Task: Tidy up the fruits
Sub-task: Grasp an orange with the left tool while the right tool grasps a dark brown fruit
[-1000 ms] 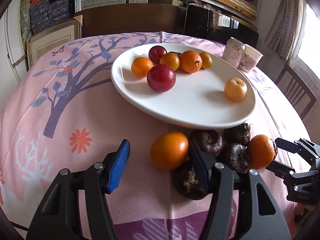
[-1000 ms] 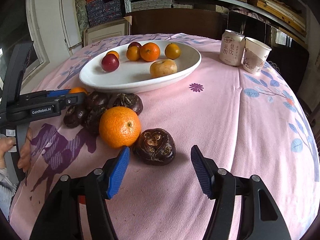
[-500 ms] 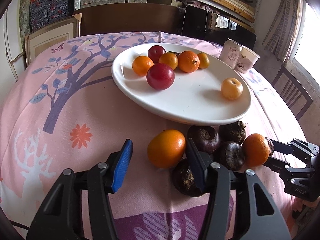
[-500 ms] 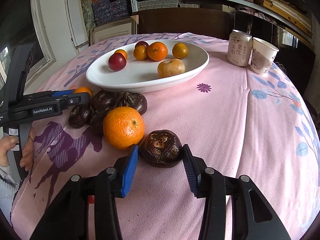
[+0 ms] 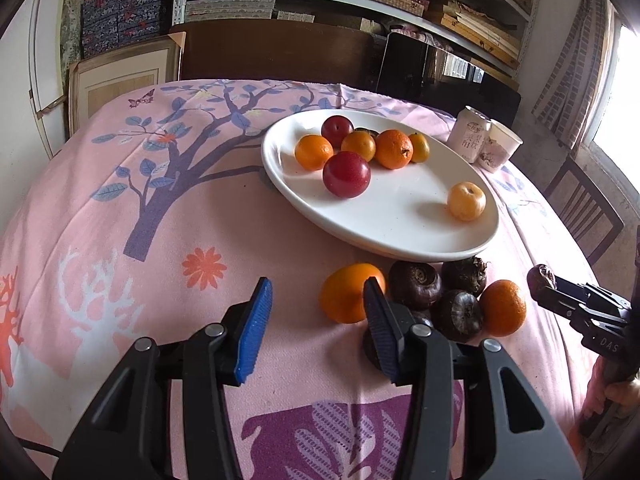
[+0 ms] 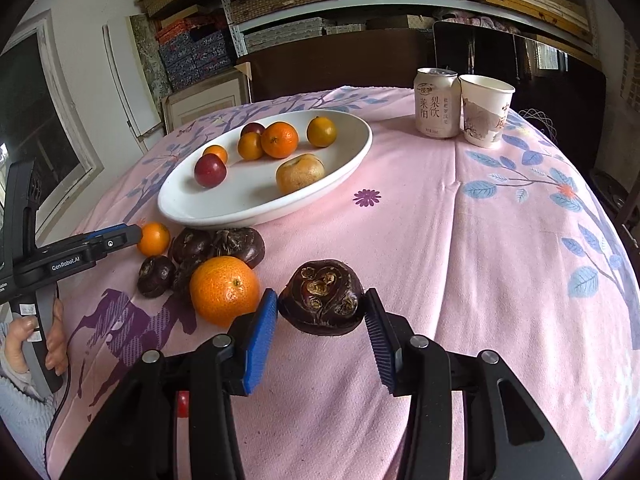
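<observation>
Clamped between the blue ribbed pads of the right gripper point(image 6: 320, 296), after a closing of its jaws just now: a dark brown, knobbly water chestnut point(image 6: 322, 300), pressed on both flanks, in front of the plate and to the right of the loose pile; hard to tell whether clear of the cloth. Just beside its left pad, a large round orange mandarin point(image 6: 224, 290) on the pink printed tablecloth point(image 5: 160, 240). Behind that, a huddle of four more dark water chestnuts point(image 5: 416, 290), touching one another, just beside the near rim of the wide white oval plate point(image 5: 400, 248). At the left end of the pile, a smaller smooth orange fruit point(image 5: 344, 296), right at the fingertips of the left gripper point(image 5: 318, 284). Left jaws just now closing, yet only cloth between the pads and nothing gripped; the orange fruit beyond the right finger and partly hidden by it. On the plate: two red plums point(image 5: 346, 174), several small oranges in a cluster at the far side, and one yellowish round fruit point(image 5: 466, 201) apart. Far right on the cloth, a pale drink can point(image 6: 436, 104) touching a white paper cup point(image 6: 486, 110). At the edge of the right wrist view, a hand point(image 6: 24, 344) around the left gripper's handle.
</observation>
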`<state>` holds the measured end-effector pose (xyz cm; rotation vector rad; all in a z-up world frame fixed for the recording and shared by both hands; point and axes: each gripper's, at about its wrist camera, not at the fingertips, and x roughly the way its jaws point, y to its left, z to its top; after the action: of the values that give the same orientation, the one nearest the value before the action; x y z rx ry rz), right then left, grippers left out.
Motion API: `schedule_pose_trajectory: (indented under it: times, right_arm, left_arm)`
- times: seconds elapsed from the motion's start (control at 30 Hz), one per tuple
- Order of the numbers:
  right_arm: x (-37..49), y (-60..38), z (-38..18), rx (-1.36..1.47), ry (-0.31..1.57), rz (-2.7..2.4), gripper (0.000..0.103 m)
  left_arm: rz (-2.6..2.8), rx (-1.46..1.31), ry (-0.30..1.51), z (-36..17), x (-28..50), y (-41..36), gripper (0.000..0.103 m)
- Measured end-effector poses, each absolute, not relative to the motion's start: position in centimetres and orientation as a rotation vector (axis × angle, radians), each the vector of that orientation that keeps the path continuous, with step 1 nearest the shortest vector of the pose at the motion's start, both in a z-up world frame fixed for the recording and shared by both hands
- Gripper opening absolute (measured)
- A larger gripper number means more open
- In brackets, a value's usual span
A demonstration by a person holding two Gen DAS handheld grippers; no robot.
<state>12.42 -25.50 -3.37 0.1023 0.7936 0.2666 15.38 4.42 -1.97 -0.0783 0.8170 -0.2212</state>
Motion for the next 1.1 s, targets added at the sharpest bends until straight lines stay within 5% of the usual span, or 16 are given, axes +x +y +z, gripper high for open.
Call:
schedule_pose_trajectory:
  times: [0.3,0.8,0.87,1.0,1.1]
  right_arm:
    - [12.3,-25.4,-3.3,0.112,0.795,0.272,0.045]
    - [12.4,-25.3,-3.4,0.116,0.801,0.269,0.045]
    - [12.4,-25.3,-3.4,0.117,0.8,0.268,0.045]
    - [12.4,-25.3,-3.4,0.122,0.802,0.268,0.045]
    - [12.3,-25.4,-3.3,0.127,0.801,0.266,0.045]
  left_arm:
    - [-0.283,-0.135,0.806,-1.9,15.3,4.2,0.045]
    - [-0.307,-0.154,0.894,-4.3,17.3,3.9,0.064]
    - [-0.319,-0.155,0.897,-4.4,17.3,3.9,0.063]
    - [-0.394,-0.193,0.915,-4.3,17.2,3.5,0.038]
    - [-0.393,-0.199,0.917,-4.3,17.1,3.5,0.038]
